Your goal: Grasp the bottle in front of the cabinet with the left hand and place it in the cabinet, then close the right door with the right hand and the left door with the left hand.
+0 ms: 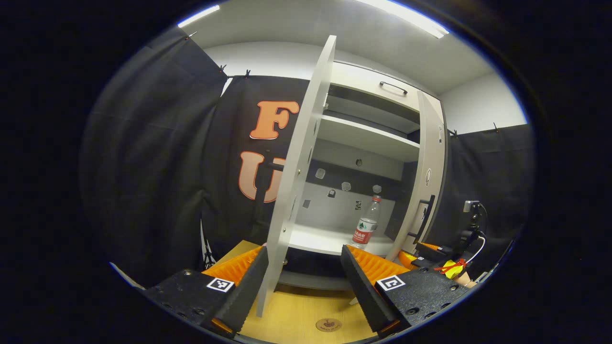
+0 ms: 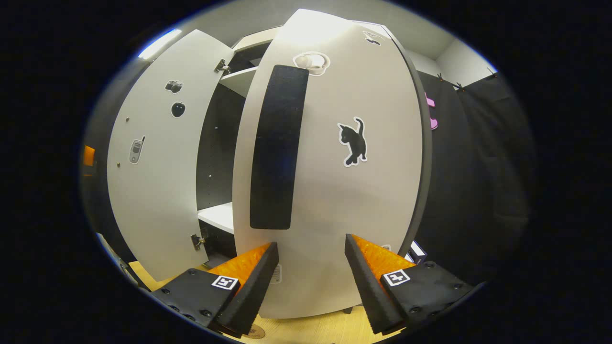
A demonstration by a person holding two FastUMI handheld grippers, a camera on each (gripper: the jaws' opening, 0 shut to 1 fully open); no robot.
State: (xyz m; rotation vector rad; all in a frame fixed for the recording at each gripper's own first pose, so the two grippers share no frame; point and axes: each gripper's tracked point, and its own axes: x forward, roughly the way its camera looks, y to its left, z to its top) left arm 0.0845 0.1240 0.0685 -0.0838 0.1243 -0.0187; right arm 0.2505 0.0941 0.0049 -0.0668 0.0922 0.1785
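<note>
**On the cabinet's lower shelf: bottle placed, both doors left to close**

Inside the cabinet [image 1: 382, 95], on its lower shelf [image 1: 325, 239], the bottle [image 1: 367, 223] is standing upright toward the right side, free of any tool — so the first part of the task is looking done.

What is remaining is the doors. In the left gripper view, the left door [image 1: 299, 167] is standing wide open, edge-on to the camera, and the left tool [image 1: 303, 279] is sitting with its fingers apart on either side of that door's lower edge; whether either finger is touching the panel I cannot tell. It is gripping nothing.

The right door [image 2: 334, 167] is partly swung in — it is appearing at an angle in the left gripper view, not yet flush with the cabinet front. In the right gripper view, the right tool [image 2: 311, 282] is facing this door's outer face close up, just below the dark handle [image 2: 277, 148] and a cat sticker [image 2: 354, 142], with its fingers spread and nothing between them. Contact with the panel is not clear.

Judging by this, the right door's closing is the step in hand, with the left door's closing to come after. Below everything, the wooden table [image 1: 306, 315] is carrying the cabinet.
</note>
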